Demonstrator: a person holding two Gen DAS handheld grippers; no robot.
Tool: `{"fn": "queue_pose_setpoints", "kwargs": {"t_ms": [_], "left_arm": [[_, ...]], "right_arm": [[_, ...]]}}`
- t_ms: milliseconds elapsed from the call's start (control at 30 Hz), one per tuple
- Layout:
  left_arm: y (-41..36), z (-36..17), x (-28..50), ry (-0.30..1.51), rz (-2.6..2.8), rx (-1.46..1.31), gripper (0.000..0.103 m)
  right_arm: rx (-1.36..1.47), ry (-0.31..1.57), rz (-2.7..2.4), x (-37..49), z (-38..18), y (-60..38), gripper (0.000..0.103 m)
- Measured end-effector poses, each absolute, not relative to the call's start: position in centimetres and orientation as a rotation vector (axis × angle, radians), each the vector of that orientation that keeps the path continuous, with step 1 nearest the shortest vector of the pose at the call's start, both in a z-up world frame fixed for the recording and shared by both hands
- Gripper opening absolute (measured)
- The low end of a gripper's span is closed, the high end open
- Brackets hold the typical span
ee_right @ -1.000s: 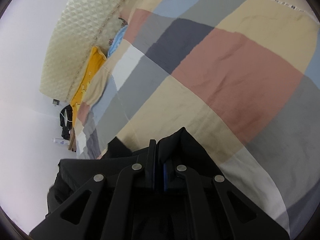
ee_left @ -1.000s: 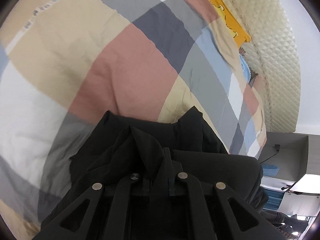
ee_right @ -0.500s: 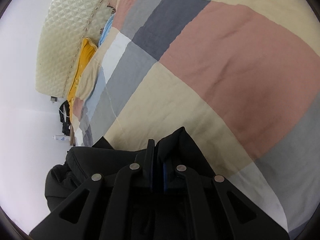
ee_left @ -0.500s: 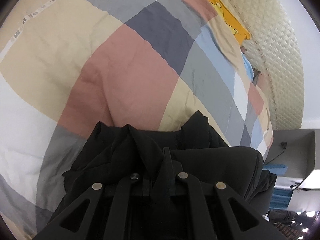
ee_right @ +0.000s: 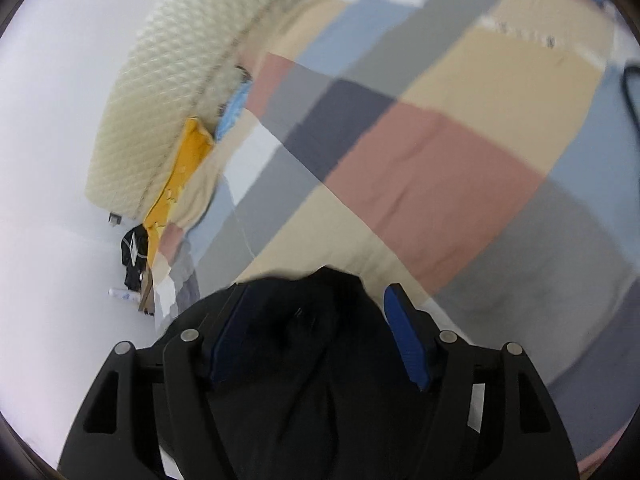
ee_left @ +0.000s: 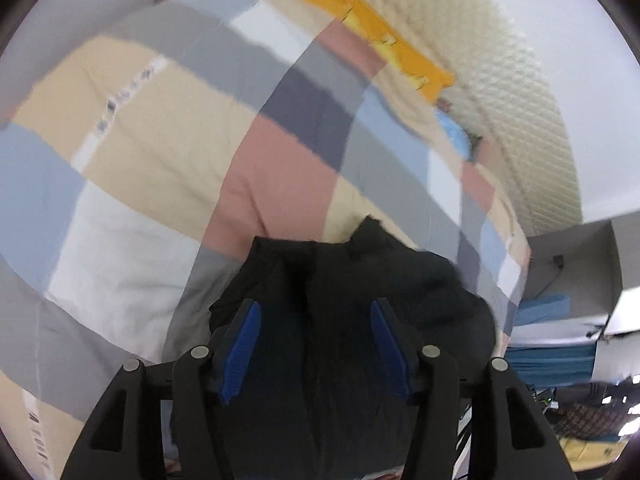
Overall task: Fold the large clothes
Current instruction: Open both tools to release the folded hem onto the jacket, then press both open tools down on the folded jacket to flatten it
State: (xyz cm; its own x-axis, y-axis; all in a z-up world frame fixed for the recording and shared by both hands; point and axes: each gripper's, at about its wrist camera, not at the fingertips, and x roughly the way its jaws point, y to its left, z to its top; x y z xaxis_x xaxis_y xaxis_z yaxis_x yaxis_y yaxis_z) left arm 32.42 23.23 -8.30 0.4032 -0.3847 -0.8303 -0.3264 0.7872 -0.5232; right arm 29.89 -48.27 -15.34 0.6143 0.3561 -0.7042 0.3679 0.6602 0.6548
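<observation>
Release step: your left gripper (ee_left: 316,344) and right gripper (ee_right: 320,336) have just spread, the black garment (ee_left: 360,272) loose between them on the bed (ee_left: 140,128). Next, regrip an edge for another fold.

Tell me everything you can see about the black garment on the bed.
The black garment is soft, matte cloth, bunched with creases and folds, and blurred in both wrist views. It lies on the checked patchwork bed cover, near its edge. It sits between the blue-padded jaws of the left gripper and the right gripper, which have just been opening; the pads stand apart from it, so it is not gripped.
</observation>
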Motion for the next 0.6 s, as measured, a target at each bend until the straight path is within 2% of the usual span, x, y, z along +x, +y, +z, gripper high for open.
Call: {"fn": "queue_pose_setpoints", "kwargs": {"t_ms": [300, 467, 600], "left_arm": [[14.8, -0.3, 28.6, 0.979, -0.188, -0.488, 0.057], [9.3, 0.0, 27.1, 0.888, -0.231, -0.381, 0.057], [5.2, -2.1, 26.1, 0.82, -0.217, -0.231, 0.057]], "right_arm": [[0.667, 0.764, 0.054, 25.3, -5.6, -43.8, 0.071], [0.513, 0.674, 0.084, 22.9, -3.3, -39.0, 0.071], [0.366, 0.646, 0.138, 21.8, -4.2, -34.7, 0.071]]}}
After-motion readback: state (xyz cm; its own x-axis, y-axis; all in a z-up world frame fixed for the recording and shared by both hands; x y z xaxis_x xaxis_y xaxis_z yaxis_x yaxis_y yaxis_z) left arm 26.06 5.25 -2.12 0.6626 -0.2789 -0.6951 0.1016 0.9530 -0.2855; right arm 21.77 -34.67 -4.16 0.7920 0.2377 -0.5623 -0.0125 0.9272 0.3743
